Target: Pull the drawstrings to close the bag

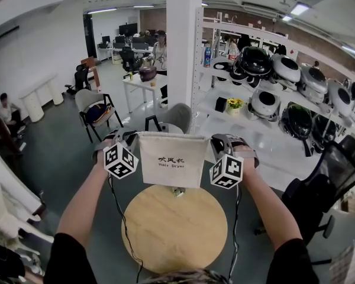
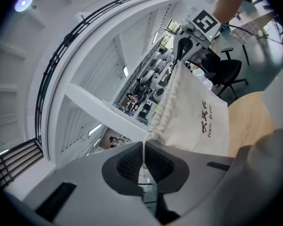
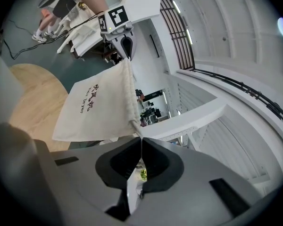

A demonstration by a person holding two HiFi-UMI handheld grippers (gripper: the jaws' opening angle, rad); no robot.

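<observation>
The left gripper [image 2: 144,160] has its jaws pressed together on the thin left drawstring [image 2: 144,148], at the left end of the gathered mouth of the bag [image 1: 173,158]. The right gripper [image 3: 141,160] pinches the right drawstring [image 3: 140,143] in the same way. The cream bag hangs between them, over the round wooden table [image 1: 174,232].

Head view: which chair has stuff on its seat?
The light grey chair on black legs, left of the white pillar, with a dark bundle on its seat. The black office chair at the right shows none.
</observation>
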